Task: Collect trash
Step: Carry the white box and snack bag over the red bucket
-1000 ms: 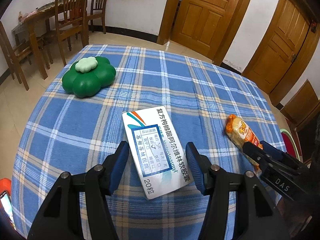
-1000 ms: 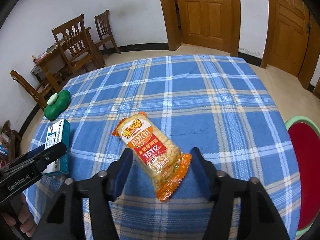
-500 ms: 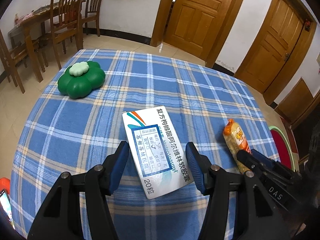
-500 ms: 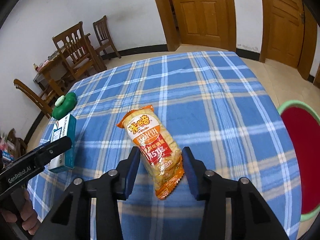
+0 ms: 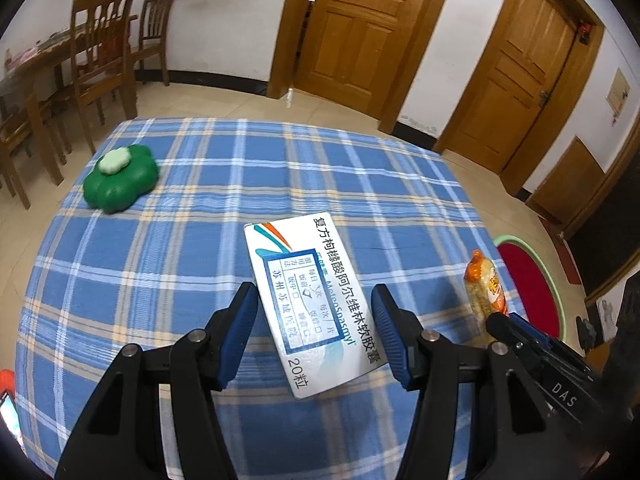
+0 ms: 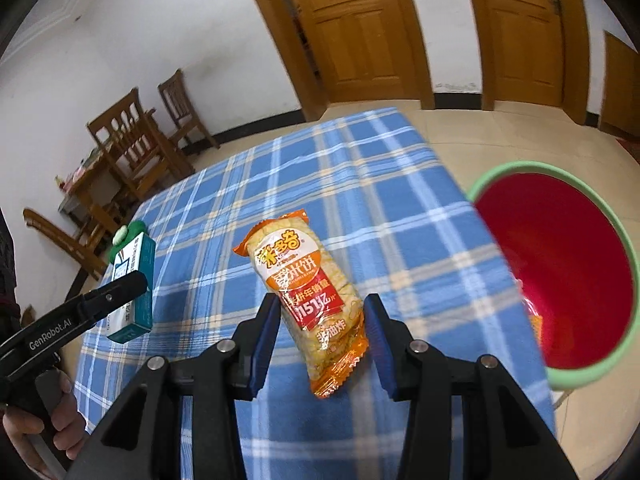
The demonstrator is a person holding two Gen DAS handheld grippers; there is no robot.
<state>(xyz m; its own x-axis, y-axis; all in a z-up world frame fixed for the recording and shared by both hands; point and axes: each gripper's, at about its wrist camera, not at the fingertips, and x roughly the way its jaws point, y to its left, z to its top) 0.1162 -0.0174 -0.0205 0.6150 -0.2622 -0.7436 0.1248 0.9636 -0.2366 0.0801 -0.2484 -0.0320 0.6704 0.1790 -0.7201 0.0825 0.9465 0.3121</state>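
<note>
Spreading ahead of both claws, the blue plaid table (image 5: 168, 264) takes up most of each view, and just off its edge, ahead and to the right of the right claw (image 6: 320, 318), stands the red bin (image 6: 560, 264) with a green rim, its open mouth turned up, likely the place the trash goes; something orange already lies at its bottom. Between the fingers of the left claw (image 5: 314, 320) sits the white medicine box (image 5: 308, 304), flat face up and tilted; the fingers stand to either side of it with a sliver of gap showing, so I cannot tell whether they truly pinch it, though in the right wrist view it looks lifted clear of the cloth. The right claw pinches the orange snack packet (image 6: 308, 292) across its lower half, blue pads pressed into the wrapper, holding it above the table and near the bin, which suggests a drop comes next. Far ahead and left of the left claw rests a green flower-shaped toy (image 5: 120, 180), probably not trash
</note>
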